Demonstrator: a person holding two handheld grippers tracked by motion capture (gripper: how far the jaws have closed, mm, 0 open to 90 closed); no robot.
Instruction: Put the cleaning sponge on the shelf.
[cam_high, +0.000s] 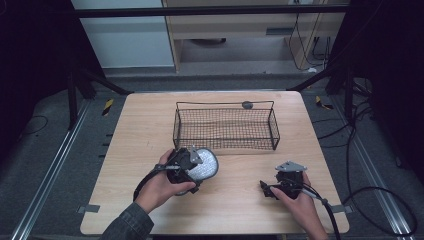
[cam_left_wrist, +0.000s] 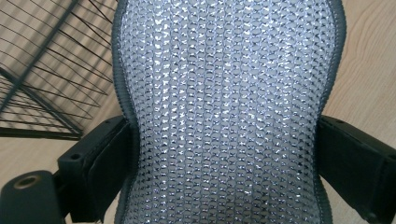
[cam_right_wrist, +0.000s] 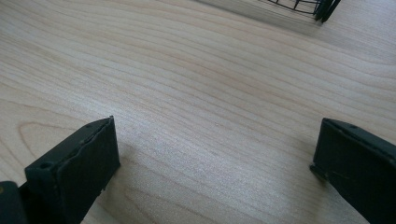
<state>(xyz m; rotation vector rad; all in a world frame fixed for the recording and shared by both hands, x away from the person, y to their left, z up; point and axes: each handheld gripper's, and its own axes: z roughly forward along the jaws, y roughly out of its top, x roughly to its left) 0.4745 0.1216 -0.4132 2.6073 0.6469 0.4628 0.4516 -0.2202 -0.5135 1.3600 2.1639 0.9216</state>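
Clamping a silvery mesh pad (cam_left_wrist: 224, 116) with the left gripper (cam_high: 196, 170), pad's far edge cut off, possibly a scourer. Sitting just beyond it, a wire basket (cam_high: 226, 145). Resting on the table (cam_right_wrist: 196, 70) well to the side, the right gripper (cam_high: 283, 181), jaws apart.

Even overhead light brightens the wooden table (cam_high: 150, 130) while the far surroundings stay dark. Sharp glints sparkle on the silver mesh pad (cam_left_wrist: 229, 116); shadows are soft, focus slightly grainy.

No readable text, labels or numbers anywhere.
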